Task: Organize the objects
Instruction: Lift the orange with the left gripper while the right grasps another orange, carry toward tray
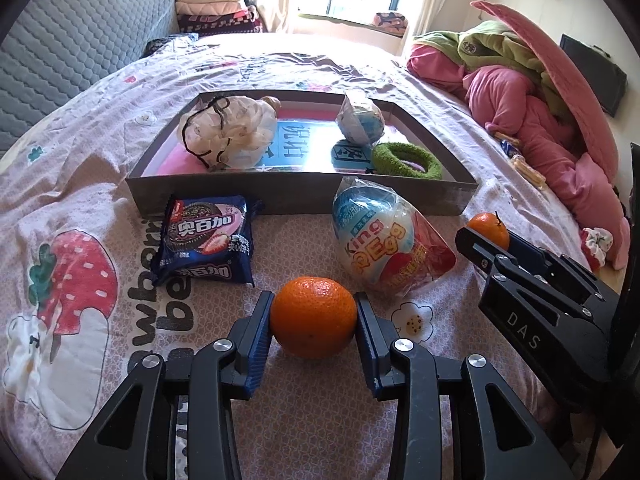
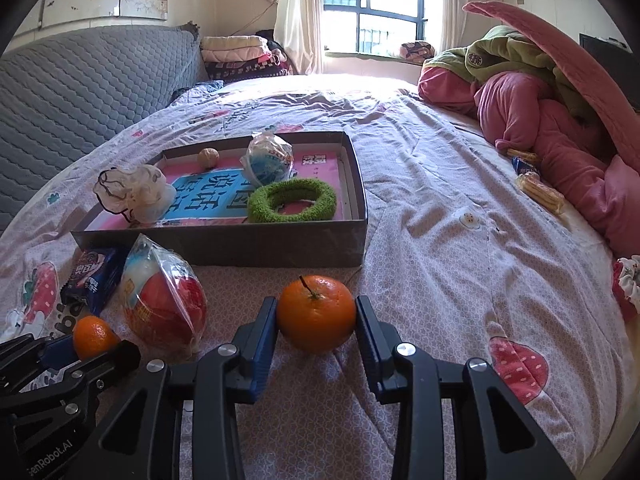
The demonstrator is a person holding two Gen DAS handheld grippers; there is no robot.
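My left gripper (image 1: 314,314) is shut on a smooth orange (image 1: 313,320) that rests on the bed sheet; both blue pads press its sides. My right gripper (image 2: 316,314) is shut on a second orange (image 2: 316,308) with a short stem, which also lies on the sheet. Each gripper shows in the other view: the right one (image 1: 486,238) with its orange (image 1: 489,228), the left one (image 2: 94,346) with its orange (image 2: 93,334). Just beyond them stands a shallow grey box (image 1: 296,196). A blue cookie packet (image 1: 204,240) and a wrapped King Egg (image 1: 384,240) lie in front of it.
The box holds a white mesh pouch (image 1: 228,132), a walnut (image 2: 208,157), a blue wrapped egg (image 1: 360,118) and a green fluffy ring (image 1: 406,160). Pink and green bedding (image 2: 552,112) is piled at the right, with snack packets (image 2: 536,186) beside it. A grey headboard (image 2: 88,80) rises on the left.
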